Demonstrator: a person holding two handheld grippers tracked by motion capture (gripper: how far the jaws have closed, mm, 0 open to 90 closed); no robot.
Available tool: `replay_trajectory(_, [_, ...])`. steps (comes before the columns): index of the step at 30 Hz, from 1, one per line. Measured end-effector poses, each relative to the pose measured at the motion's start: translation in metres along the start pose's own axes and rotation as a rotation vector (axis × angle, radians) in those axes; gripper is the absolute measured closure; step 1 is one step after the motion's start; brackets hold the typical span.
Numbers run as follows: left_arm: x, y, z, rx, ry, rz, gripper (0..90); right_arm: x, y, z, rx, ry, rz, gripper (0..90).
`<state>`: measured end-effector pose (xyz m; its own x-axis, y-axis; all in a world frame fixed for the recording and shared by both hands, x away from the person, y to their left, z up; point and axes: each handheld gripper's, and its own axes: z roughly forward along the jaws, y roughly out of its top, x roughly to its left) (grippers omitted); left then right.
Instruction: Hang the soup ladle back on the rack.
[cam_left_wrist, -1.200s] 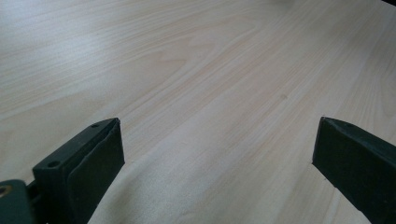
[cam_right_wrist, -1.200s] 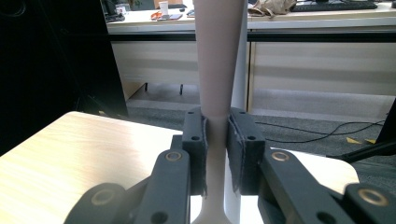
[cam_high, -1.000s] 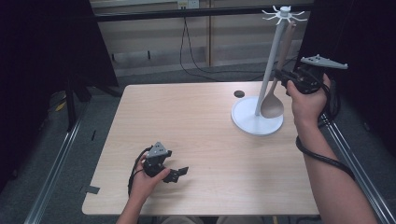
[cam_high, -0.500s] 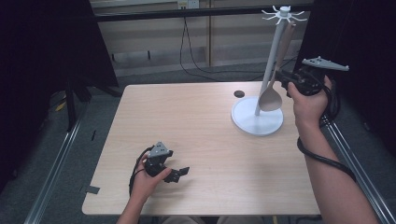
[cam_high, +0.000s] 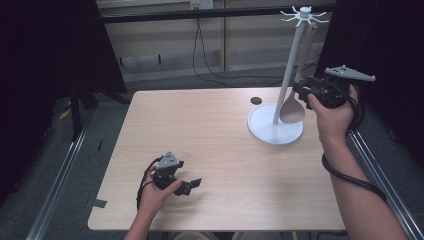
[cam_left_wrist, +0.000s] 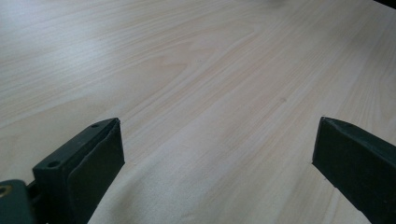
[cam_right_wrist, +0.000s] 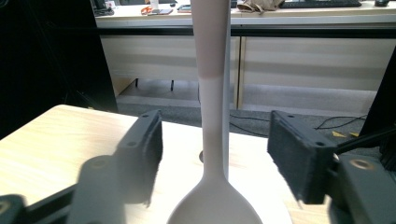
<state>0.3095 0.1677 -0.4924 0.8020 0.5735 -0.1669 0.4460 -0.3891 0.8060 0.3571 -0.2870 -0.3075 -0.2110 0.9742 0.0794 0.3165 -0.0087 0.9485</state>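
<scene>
A pale beige spoon (cam_high: 293, 111) hangs bowl down from the hooked top of a white stand (cam_high: 287, 75), which rises from a round base (cam_high: 275, 131) at the table's far right. My right gripper (cam_high: 301, 90) is level with the spoon's neck. Its jaws have just been opening. In the right gripper view the spoon (cam_right_wrist: 212, 93) hangs between the two pads with a gap on each side, so my right gripper (cam_right_wrist: 217, 149) is open. My left gripper (cam_high: 192, 185) rests low over the table's near left, open (cam_left_wrist: 217, 158), with bare wood between its jaws.
A small black disc (cam_high: 256, 100) lies on the light wood table (cam_high: 210, 135) just left of the stand's base. Metal rails run along both sides of the table. Dark screens stand at the left and right, with cables on the floor behind.
My right gripper's jaws have spread apart from the spoon's handle, and the spoon stays hanging on the stand. The left hand has not moved.
</scene>
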Motion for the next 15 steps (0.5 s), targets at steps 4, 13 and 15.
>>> replay_trajectory(4, [-0.001, 0.001, 0.001, 0.002, 0.001, 0.006, 1.9, 0.003, -0.005, -0.004, 0.003, 0.002, 0.010, 28.5])
replay_trajectory(13, [-0.002, 0.001, 0.002, 0.001, -0.006, 0.001, 1.9, 0.011, -0.021, -0.008, 0.029, 0.042, 0.007, 20.3])
replay_trajectory(15, [-0.002, 0.002, 0.002, 0.002, -0.005, 0.003, 1.9, 0.013, -0.025, -0.009, 0.035, 0.048, 0.002, 19.6])
